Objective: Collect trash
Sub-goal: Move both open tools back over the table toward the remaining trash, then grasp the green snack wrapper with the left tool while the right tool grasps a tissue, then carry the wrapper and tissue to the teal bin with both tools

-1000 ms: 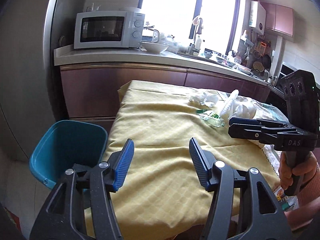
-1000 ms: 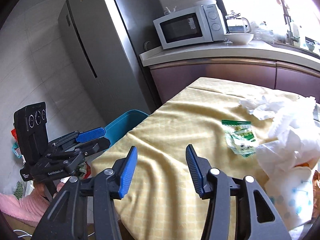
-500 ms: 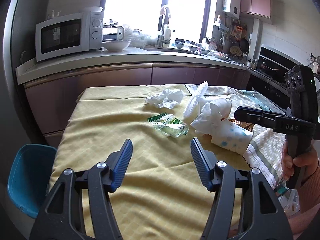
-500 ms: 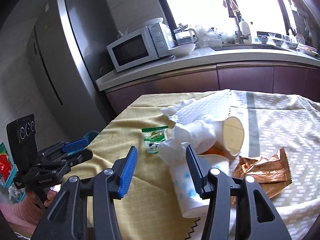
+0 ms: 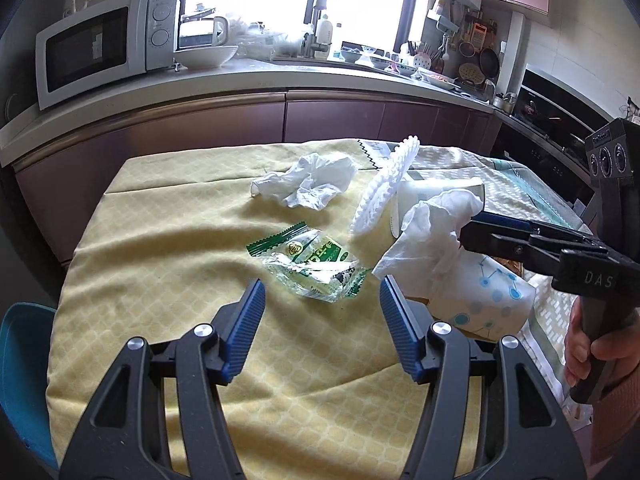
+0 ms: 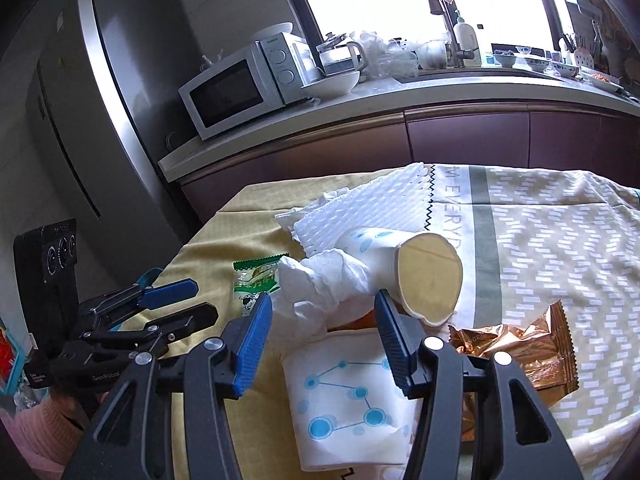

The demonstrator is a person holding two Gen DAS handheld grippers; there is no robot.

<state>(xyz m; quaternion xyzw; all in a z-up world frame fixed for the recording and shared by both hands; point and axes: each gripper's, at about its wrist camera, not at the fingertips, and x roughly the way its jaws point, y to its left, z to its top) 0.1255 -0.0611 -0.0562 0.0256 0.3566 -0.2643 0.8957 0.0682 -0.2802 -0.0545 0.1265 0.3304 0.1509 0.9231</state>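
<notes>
The left claw (image 5: 322, 304) is spread wide with nothing in it, just in front of a green snack wrapper (image 5: 310, 262). The right claw (image 6: 322, 322) is opening — a crumpled white tissue (image 6: 328, 284) sits between its blue pads, but they do not squeeze it.

The trash lies on a yellow cloth (image 5: 168, 264) that covers the table. The green snack wrapper lies flat, with its long side running from the far left to the near right in the left view. A paper cup (image 6: 416, 268) lies on its side next to the tissue. Its open mouth faces right in the right view, and its long side runs across the table. A second cup with blue dots (image 6: 348, 400) lies closer, under the right claw. A shiny brown bag (image 6: 520, 344) lies flat on the right, on a green and white cloth (image 6: 560, 240). A white foam sheet (image 5: 386, 180) leans up behind the cups, and another crumpled tissue (image 5: 310, 184) rests further back.

A blue bin (image 5: 20, 380) stands by the table's left edge. Behind it all is a kitchen counter (image 5: 240, 76) with a white microwave (image 5: 104, 40), a bowl (image 5: 206, 56) and a bright window — and a tall grey fridge (image 6: 104, 120).
</notes>
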